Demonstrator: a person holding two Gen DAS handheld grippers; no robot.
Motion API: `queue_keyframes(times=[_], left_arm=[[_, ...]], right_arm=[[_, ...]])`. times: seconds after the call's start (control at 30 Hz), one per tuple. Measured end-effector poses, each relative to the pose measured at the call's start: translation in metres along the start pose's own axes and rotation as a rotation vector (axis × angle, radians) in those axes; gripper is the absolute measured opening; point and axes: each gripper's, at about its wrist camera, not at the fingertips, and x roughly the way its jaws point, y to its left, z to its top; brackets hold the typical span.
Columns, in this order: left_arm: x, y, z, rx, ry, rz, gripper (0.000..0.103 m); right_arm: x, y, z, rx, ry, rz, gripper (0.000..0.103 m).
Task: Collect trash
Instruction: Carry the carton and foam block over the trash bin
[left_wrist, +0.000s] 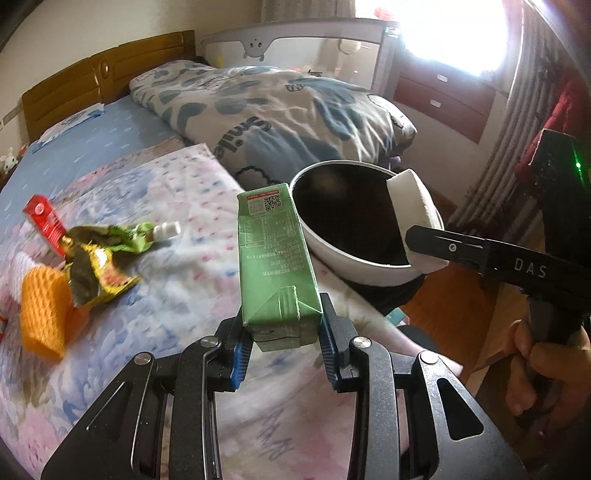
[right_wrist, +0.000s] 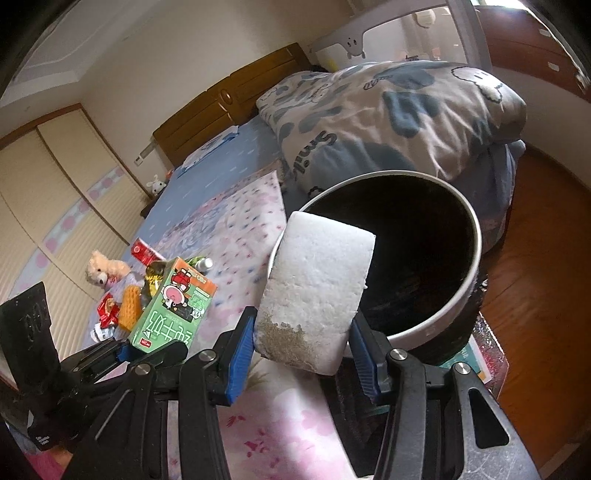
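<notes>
daylit room, no lamps seen. left wrist view: light enters from a blown-out white window (left_wrist: 454, 33) at top right; glare washes over the dark red wooden drawer unit (left_wrist: 443, 99) below it. motion blur softens the orange netted foam sleeve (left_wrist: 42, 310) and crumpled yellow-green foil wrapper (left_wrist: 99, 266) at left. inside of the round white bin with black liner (right_wrist: 413, 258) reads near black. both views: strong fisheye bending, dark vignette at corners.
</notes>
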Motion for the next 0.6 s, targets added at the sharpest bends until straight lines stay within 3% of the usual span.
queue_keyframes(times=[0.6], left_arm=[[0.029,-0.033,0.035,0.078,0.008,-0.031,0.03]], right_arm=[[0.004,-0.035,0.026,0.035,0.001,-0.035,0.05]])
